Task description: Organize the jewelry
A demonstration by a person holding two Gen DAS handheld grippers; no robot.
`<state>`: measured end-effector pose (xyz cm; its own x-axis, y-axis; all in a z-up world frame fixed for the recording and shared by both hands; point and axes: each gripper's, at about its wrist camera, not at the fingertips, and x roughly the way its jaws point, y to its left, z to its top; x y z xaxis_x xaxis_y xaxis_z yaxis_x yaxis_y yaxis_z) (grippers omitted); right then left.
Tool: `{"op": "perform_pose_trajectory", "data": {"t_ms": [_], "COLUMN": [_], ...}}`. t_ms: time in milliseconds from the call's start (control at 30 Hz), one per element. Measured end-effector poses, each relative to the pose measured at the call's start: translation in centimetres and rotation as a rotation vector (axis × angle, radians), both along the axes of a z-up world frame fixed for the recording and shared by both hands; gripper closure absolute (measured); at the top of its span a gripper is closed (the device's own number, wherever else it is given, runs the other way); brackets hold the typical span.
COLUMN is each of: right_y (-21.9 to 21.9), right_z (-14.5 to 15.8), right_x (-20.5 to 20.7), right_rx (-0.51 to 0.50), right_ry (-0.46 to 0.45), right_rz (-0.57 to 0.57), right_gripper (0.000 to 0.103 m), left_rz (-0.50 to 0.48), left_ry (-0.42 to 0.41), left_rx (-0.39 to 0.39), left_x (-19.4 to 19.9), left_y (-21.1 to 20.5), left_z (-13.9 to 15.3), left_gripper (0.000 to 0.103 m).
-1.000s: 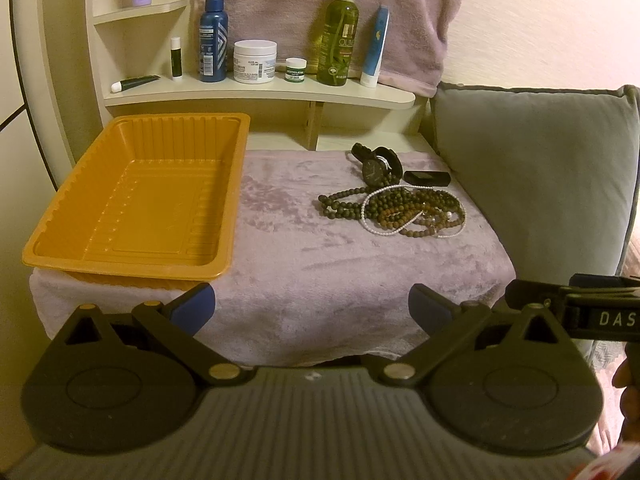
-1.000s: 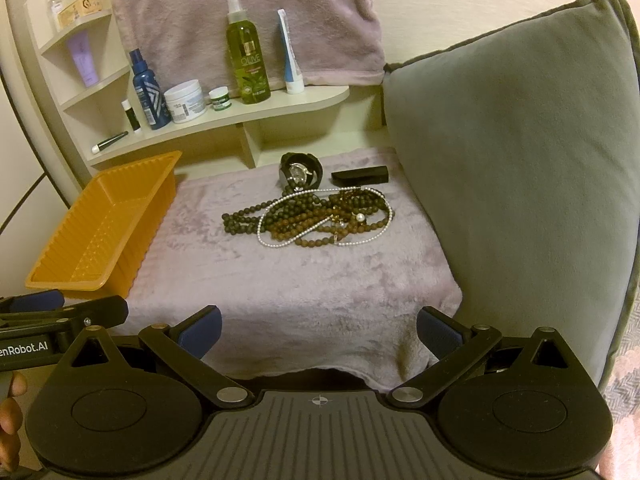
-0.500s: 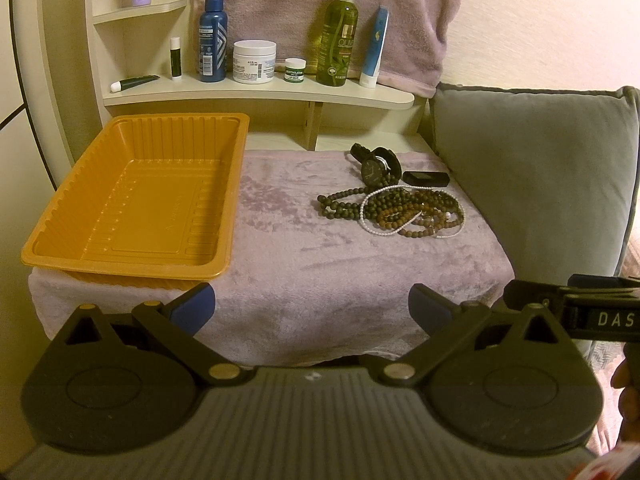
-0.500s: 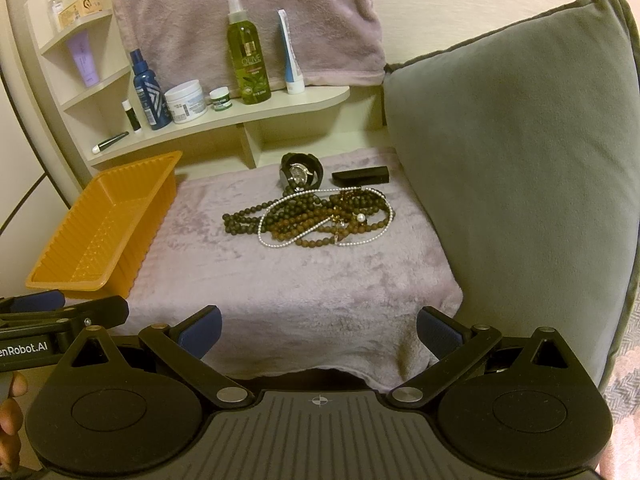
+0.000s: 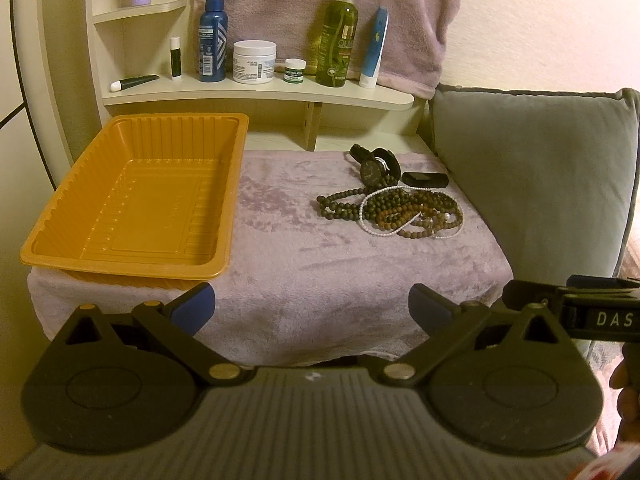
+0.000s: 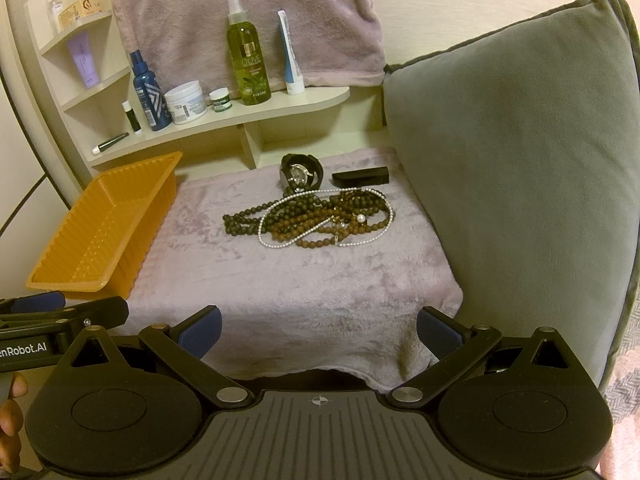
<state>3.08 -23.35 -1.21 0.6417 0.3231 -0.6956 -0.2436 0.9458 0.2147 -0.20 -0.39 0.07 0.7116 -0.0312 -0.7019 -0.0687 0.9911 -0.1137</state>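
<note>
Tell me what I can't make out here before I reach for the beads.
- Bead pile: strands overlap in both views, so their count and tangling are unclear.
- Small black object beside the watch: too small to identify.
- Orange tray: right wrist view shows its floor only obliquely; the left wrist view shows it empty.
- Shelf bottle labels: mostly too small to read.
- Table front below the cloth: hidden by both grippers' bodies.

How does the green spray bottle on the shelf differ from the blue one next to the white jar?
The green bottle is taller than the blue bottle and see-through, with a pale spray top; the blue bottle is opaque, with a dark blue top. The green bottle stands near the white-and-blue tube, the blue bottle farther left beside the white jar. Both stand upright on the same shelf.
</note>
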Motion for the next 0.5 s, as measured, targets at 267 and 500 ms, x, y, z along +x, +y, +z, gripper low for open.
{"op": "perform_pose_trajectory", "data": {"t_ms": [267, 500], "right_y": [0.1, 0.9], "right_z": [0.4, 0.4], "right_x": [-0.1, 0.6], "right_rx": [0.025, 0.037], "right_ry": [-0.02, -0.057], "right_rz": [0.0, 0.019], "right_gripper": [0.0, 0.0], "left_rz": [0.036, 0.11], "left_ry": [-0.03, -0.075], "left_rx": [-0.045, -0.061], "left_x": [0.1, 0.0], "left_y": [1.2, 4.9], "left_z": [0.7, 1.3], "left_gripper": [0.002, 0.002]}}
